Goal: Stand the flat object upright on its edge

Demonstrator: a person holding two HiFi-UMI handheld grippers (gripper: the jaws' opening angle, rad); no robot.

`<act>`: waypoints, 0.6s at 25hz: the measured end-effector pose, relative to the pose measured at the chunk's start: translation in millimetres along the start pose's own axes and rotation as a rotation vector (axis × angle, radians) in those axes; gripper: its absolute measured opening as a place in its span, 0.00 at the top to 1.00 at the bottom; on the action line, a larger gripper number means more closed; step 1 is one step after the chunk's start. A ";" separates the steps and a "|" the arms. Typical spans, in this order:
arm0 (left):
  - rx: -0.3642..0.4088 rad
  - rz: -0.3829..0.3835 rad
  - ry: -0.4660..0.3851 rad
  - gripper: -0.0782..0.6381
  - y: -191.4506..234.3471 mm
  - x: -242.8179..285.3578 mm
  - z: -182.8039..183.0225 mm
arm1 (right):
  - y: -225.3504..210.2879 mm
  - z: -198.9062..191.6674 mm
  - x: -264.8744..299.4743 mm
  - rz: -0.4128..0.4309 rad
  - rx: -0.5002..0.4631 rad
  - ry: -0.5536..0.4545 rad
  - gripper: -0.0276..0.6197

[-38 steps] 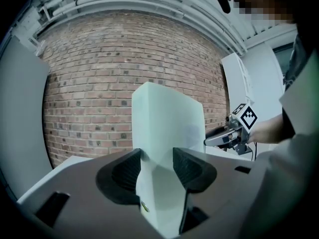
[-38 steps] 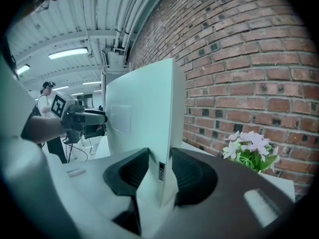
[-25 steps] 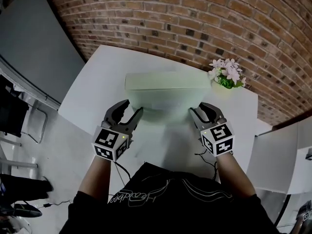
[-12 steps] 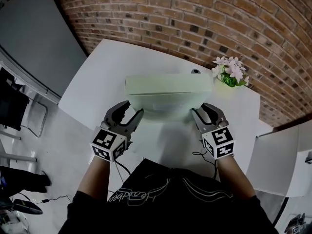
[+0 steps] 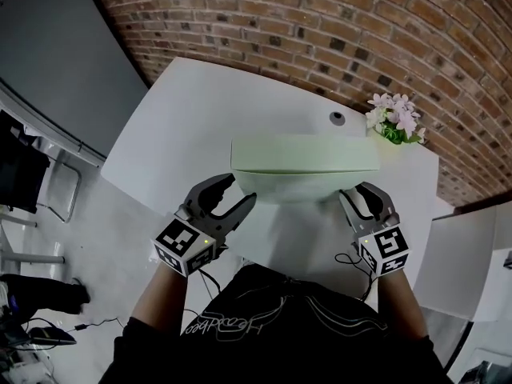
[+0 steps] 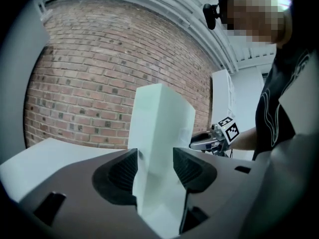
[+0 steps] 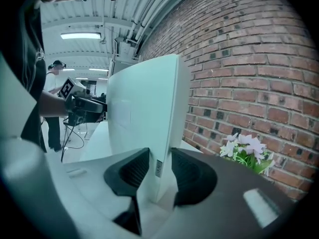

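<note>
Now: pale green flat box (image 5: 304,157) upright, plain; left gripper (image 5: 235,195) and right gripper (image 5: 362,195) clamped on ends.

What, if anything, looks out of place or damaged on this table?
Nothing stands out. The pale green box is held upright on edge over the white table, clamped at each end by the left gripper and the right gripper. The flowers by the brick wall sit upright; nothing is spilled.

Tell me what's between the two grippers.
The pale green flat box, its ends clamped by the left gripper and right gripper; clearest in the head view.
</note>
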State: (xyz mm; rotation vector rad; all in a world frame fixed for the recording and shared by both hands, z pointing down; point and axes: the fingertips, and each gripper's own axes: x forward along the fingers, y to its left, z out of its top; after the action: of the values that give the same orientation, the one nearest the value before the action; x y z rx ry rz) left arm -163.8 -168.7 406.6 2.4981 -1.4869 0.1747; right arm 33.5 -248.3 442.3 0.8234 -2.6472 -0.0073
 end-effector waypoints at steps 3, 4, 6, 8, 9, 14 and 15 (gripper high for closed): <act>0.048 -0.049 0.052 0.60 0.2 -4.6 -3.9 | 1.6 -0.1 -2.3 -0.018 0.021 0.003 0.73; 0.051 -0.060 0.064 0.60 3.6 -6.3 -4.9 | 2.8 0.4 -2.2 -0.027 0.033 0.003 0.73; 0.030 -0.086 0.070 0.58 13.0 -7.2 -3.0 | 5.0 2.6 -1.6 -0.050 0.060 0.002 0.72; 0.002 -0.138 0.067 0.55 18.9 -4.3 2.2 | 5.6 4.8 -1.9 -0.081 0.086 0.000 0.71; -0.008 -0.173 0.069 0.51 18.7 -2.1 4.4 | 6.0 4.8 -2.8 -0.096 0.099 0.002 0.69; 0.066 -0.270 0.100 0.42 14.2 11.4 6.3 | 11.6 1.1 -18.4 -0.170 0.174 0.012 0.68; 0.074 -0.287 0.101 0.41 13.5 14.2 6.6 | 13.6 -1.0 -22.5 -0.185 0.191 0.014 0.68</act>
State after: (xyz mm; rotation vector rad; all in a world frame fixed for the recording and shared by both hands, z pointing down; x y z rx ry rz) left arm -169.0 -188.7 405.1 2.6821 -1.0881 0.3047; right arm 43.5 -224.5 437.0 1.1232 -2.5778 0.2049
